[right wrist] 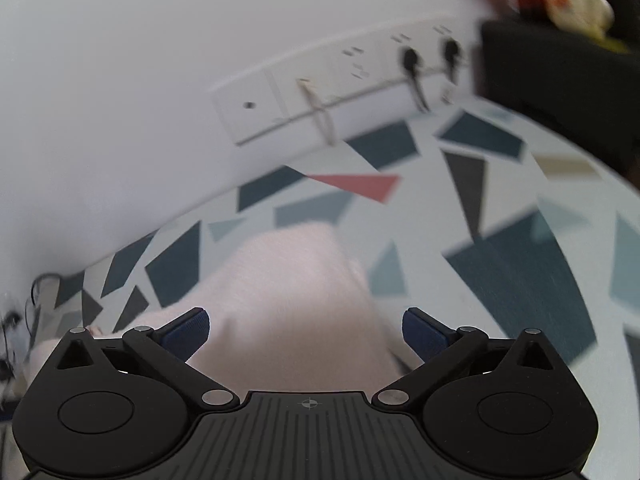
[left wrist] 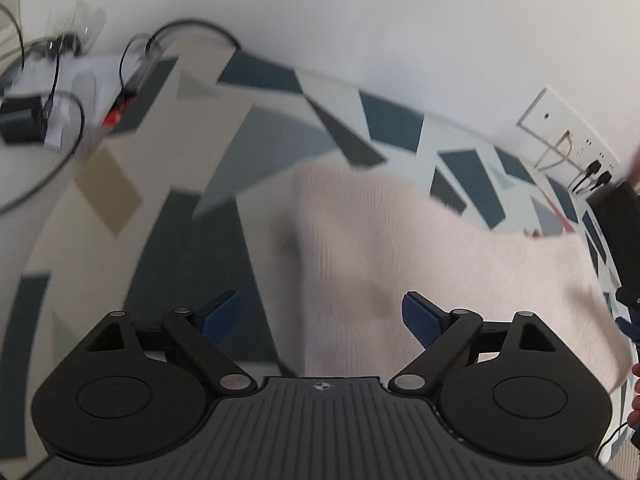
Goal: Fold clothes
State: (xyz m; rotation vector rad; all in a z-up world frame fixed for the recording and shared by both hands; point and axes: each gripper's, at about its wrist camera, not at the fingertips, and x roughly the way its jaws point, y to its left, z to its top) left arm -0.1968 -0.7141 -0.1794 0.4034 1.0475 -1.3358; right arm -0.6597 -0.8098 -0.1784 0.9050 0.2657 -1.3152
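The pale pink ribbed knit garment (left wrist: 420,248) lies on the worktop covered with a cloth of dark blue, grey and cream geometric shapes (left wrist: 168,168), and everything here is placed from that garment. In the left wrist view the left tool (left wrist: 320,316) hovers just above the garment's near part, its blue-padded fingers (left wrist: 224,314) spread wide; pink knit shows in the gap between them, but the pads press on nothing, so it holds nothing. The left pad sits over the patterned cloth just off the garment's left edge, the right pad over the knit itself. Both views are smeared with motion blur, so the garment's folds and edges are hard to read.

In the right wrist view the right tool (right wrist: 306,334) is likewise spread wide over the near part of the garment (right wrist: 288,292), with knit filling the gap between its blue pads (right wrist: 186,332) and neither pad gripping it. The garment's far end rises in a rounded hump beyond this tool.

Beyond the garment, the white wall (left wrist: 360,20) meets the back edge of the worktop. To the garment's far right on that wall is a white socket panel (right wrist: 320,96) with two black plugs (right wrist: 412,60) in it. Well to the garment's far left lies a cluster of black cables and small boxes (left wrist: 44,100). A dark box-like thing (right wrist: 560,80) stands beyond the garment's right side
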